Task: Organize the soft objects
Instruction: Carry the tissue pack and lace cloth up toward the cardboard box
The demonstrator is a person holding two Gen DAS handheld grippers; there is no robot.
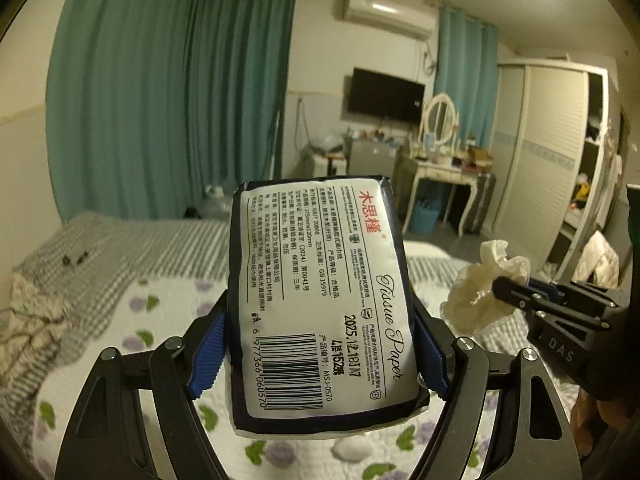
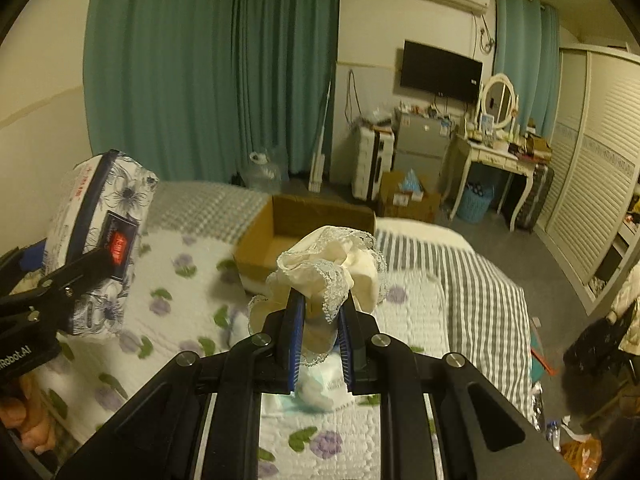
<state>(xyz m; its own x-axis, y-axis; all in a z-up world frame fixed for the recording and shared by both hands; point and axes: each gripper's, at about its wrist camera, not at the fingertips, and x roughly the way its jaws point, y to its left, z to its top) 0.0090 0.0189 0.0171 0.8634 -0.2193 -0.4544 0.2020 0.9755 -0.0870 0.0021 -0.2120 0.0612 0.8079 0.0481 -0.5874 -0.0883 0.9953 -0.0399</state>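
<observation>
A: Gripping tight, that was the left gripper [image 1: 320,344] — its blue pads were pressed on both long sides of the tissue pack [image 1: 320,300], which stood up off the bed [image 1: 120,320], label and barcode facing the camera.

B: And the right gripper [image 2: 318,340]? From its own camera the jaws were nearly together, pinching a bunch of cream fabric [image 2: 332,268] with a lace edge. The cloth puffed out above the fingertips, clear of the quilt.

A: The left view caught that same bundle off to the right, with the other gripper's black fingers clamped on it. Both loads were in the air, side by side but apart.

B: Behind the fabric in the right view sat an open cardboard box [image 2: 280,216] on the bed, flaps up, its inside partly hidden by the cloth. I couldn't tell whether anything lay in it.

A: On the flowered quilt below the right gripper lay something white and pale blue [image 2: 320,392] — too hidden by the fingers to name.

B: The tissue pack showed at the left edge there too, its flowered wrapper side on, held by the left gripper with a bit of a hand [image 2: 24,420] below it.

A: Green curtains [image 1: 160,100] and a dressing table [image 1: 440,168] filled the back of the room.
</observation>
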